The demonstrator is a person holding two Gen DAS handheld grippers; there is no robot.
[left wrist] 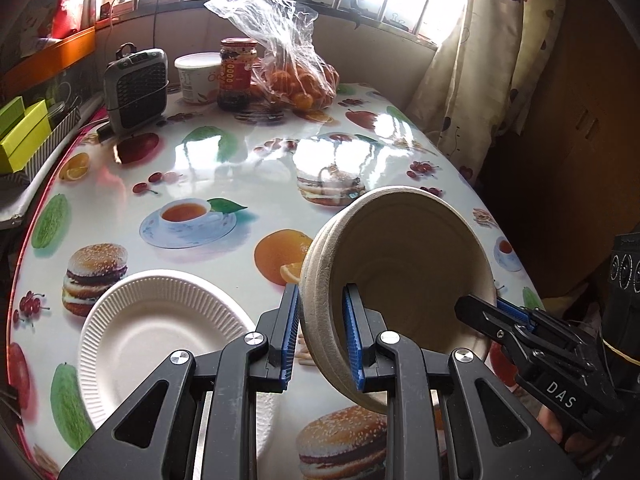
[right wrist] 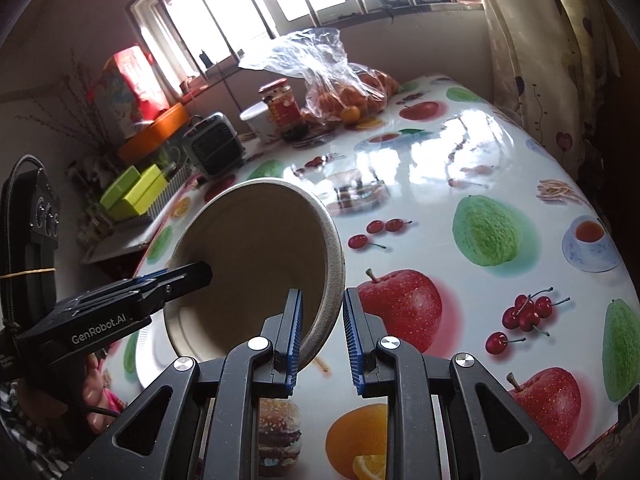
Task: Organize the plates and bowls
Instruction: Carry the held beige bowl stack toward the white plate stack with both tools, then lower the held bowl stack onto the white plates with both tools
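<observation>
Fruit-print table [left wrist: 200,168], one white plate [left wrist: 160,332], one tan bowl [left wrist: 404,264], rim pinched by left gripper [left wrist: 320,332] and right gripper [right wrist: 320,328] jaws.

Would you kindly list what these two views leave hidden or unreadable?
- Left wrist view: white plate's near edge, hidden behind the left gripper.
- Right wrist view: most of that plate, covered by the held bowl.
- Both views: jar label, too small to read.
</observation>
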